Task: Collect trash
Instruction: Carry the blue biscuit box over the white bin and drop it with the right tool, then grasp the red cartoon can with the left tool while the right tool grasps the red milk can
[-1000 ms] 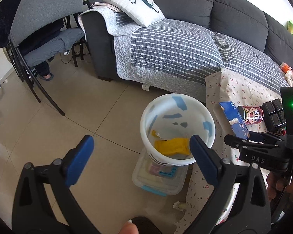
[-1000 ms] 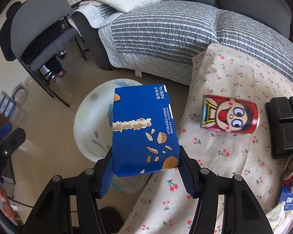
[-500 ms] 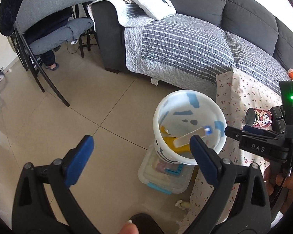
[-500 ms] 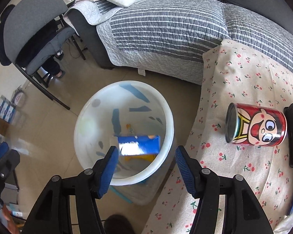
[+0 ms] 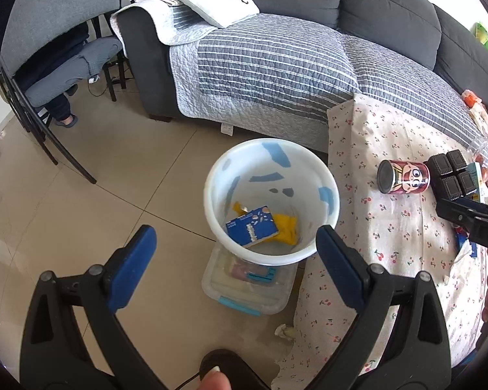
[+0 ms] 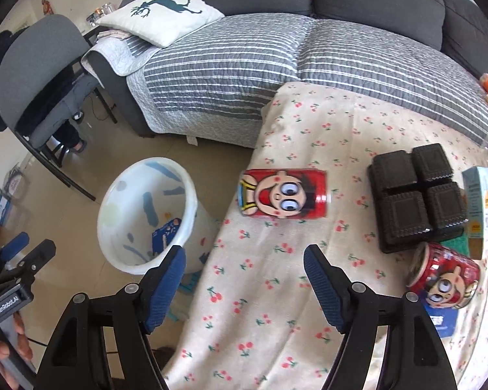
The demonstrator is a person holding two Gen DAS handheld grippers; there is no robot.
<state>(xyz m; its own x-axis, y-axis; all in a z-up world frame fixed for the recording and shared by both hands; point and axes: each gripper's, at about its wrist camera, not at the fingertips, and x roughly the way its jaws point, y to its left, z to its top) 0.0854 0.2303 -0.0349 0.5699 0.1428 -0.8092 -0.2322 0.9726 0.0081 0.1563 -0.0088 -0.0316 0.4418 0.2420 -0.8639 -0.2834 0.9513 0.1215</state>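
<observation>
The blue snack box (image 5: 252, 226) lies at the bottom of the white bin (image 5: 322, 247), resting on a yellow wrapper (image 5: 286, 227), so that piece of trash is delivered. The right gripper (image 6: 244, 271) hangs over the cherry-print tablecloth (image 6: 309, 136); its jaws have just been opening and stand wide apart with nothing between them. The left gripper (image 5: 236, 261) hovers above the bin, also spread wide and empty.

The step in hand looks like the turn from drop-off to the next pickup. The nearest candidate is the red cartoon can (image 6: 283, 193) lying on its side on the cloth, just ahead of the right gripper's fingers. A second red can (image 6: 445, 281) lies further right, near the dark chocolate-style tray (image 6: 413, 195) and a small carton (image 6: 479, 208).

Taking the first can probably calls for lowering the right gripper and closing across the can's round body rather than its ends, since it could roll on the cloth.
</observation>
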